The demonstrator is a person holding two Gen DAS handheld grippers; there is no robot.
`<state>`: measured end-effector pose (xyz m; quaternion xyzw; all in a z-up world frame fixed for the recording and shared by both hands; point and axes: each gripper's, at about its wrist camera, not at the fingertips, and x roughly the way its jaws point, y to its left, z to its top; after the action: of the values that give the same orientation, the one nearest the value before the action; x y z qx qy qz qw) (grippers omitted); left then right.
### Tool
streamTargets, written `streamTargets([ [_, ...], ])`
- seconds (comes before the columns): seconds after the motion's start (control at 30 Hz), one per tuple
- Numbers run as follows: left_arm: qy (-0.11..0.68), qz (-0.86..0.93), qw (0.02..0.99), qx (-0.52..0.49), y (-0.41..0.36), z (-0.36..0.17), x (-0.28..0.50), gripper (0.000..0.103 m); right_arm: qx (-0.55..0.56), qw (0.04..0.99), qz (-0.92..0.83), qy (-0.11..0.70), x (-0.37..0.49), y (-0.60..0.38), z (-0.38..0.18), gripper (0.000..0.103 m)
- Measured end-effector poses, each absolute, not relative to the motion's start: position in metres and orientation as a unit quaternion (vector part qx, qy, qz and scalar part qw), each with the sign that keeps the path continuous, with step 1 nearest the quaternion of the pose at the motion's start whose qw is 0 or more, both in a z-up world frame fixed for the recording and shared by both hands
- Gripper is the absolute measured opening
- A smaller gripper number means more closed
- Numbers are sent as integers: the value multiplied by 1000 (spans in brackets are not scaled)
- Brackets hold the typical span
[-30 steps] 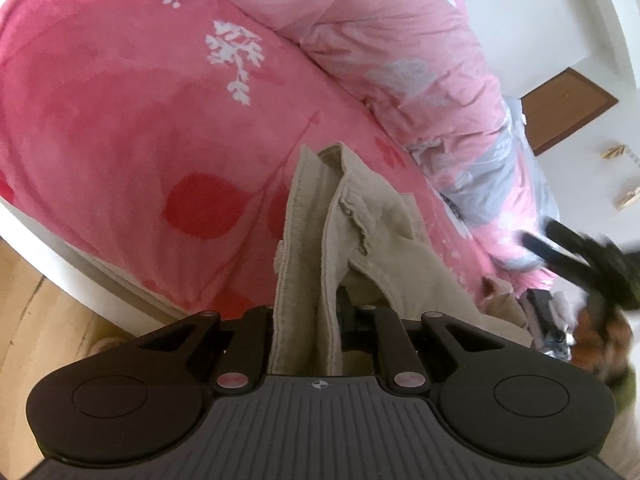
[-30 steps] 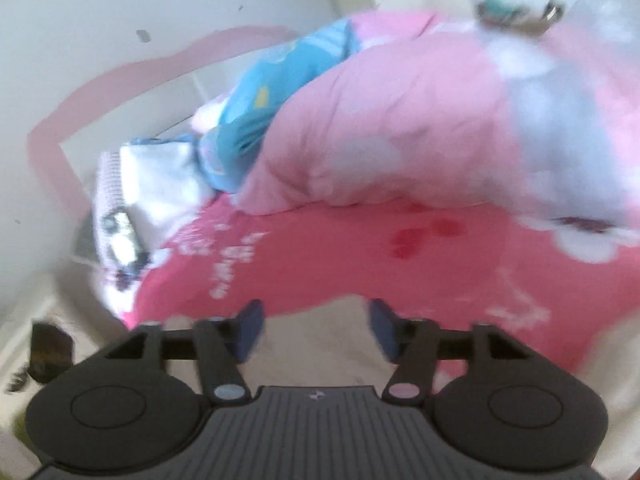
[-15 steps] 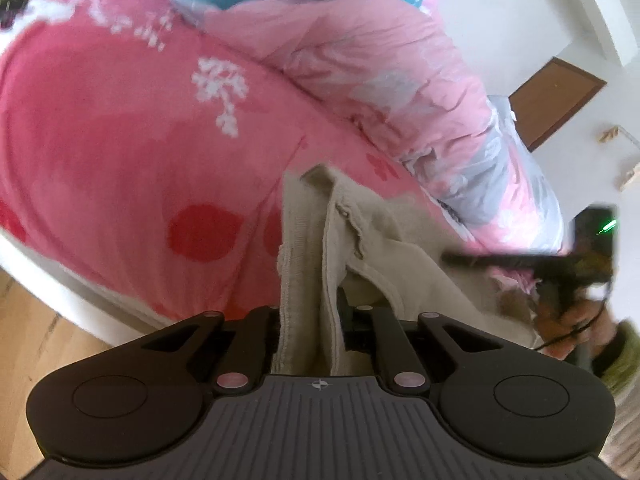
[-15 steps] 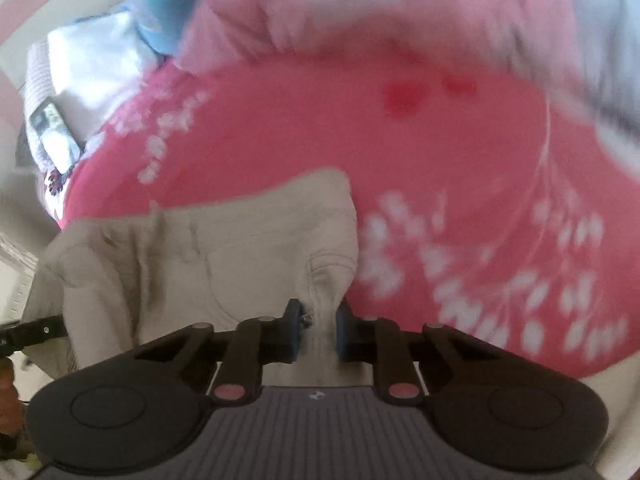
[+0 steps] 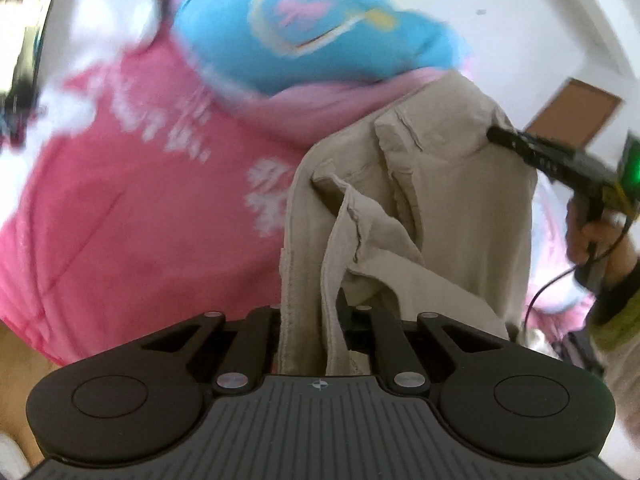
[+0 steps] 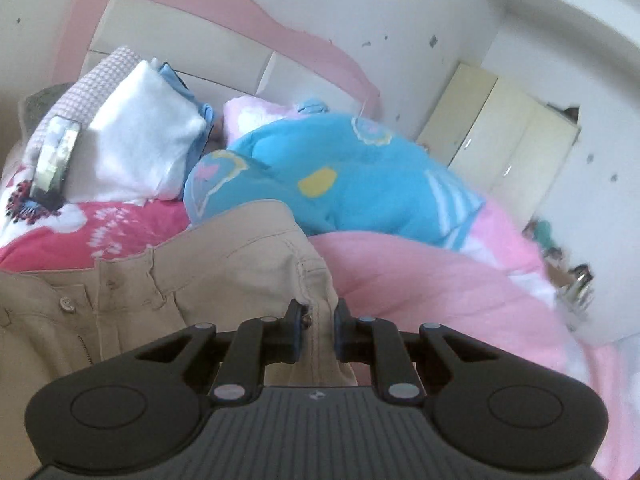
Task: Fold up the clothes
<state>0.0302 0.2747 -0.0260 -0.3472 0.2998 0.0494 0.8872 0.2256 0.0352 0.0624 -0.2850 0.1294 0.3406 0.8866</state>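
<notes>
Left wrist view: motion-blurred toward the upper left of the frame.
Left gripper (image 5: 310, 322): jaws narrow, pinching a bunched edge of the beige trousers (image 5: 420, 200) at lower centre.
Trousers, placement: cloth rises from the jaws to centre right, hanging in front of the pink bedsheet (image 5: 132, 216); waistband edge and seams visible.
Right gripper (image 5: 496, 135): enters from the right edge, its dark finger tip touching the upper right of the trousers; a hand (image 5: 588, 228) grips its handle, a green light glows at the right edge.
Background: blue blanket (image 5: 304, 28) at top centre, blurred; brown door (image 5: 576, 110) at upper right.

Right wrist view: sharp.
Right gripper (image 6: 316, 332): jaws narrow, closed on a fold of the trousers (image 6: 208, 276) at lower centre, beside a rivet.
Trousers, placement: spread from the jaws to the lower left of the frame; waistband button and belt loops facing the camera.
Bedding: pink quilt (image 6: 432, 300) right of centre, blue blanket (image 6: 332, 184) at centre, white pillow (image 6: 136, 148) at upper left.
Other: phone (image 6: 56, 156) leaning at far left; cream wardrobe (image 6: 504, 144) at upper right.
</notes>
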Motion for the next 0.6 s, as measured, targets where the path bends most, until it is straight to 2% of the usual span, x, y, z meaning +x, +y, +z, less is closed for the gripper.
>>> streamTargets([
  [0.1, 315, 47, 870, -378, 284, -42, 37, 14, -275, 879, 348, 178, 261, 52, 14, 19],
  [0.17, 322, 47, 859, -396, 289, -51, 39, 15, -281, 870, 339, 221, 283, 64, -25, 26],
  [0.23, 329, 47, 847, -414, 294, -60, 40, 21, -282, 869, 317, 256, 297, 68, -47, 28],
  [0.27, 328, 48, 843, -423, 297, -62, 40, 27, -269, 873, 311, 263, 301, 65, -50, 30],
  [0.3, 321, 51, 841, -433, 300, -61, 36, 37, -252, 877, 310, 267, 303, 59, -50, 34],
  [0.4, 290, 63, 834, -465, 312, -56, 25, 53, -191, 889, 322, 262, 297, 31, -28, 43],
  [0.53, 250, 106, 842, -467, 315, -40, 1, 57, -109, 900, 338, 253, 267, -25, 12, 45],
  [0.6, 235, 112, 853, -453, 310, -30, -12, 57, -66, 902, 341, 257, 247, -57, 25, 69],
])
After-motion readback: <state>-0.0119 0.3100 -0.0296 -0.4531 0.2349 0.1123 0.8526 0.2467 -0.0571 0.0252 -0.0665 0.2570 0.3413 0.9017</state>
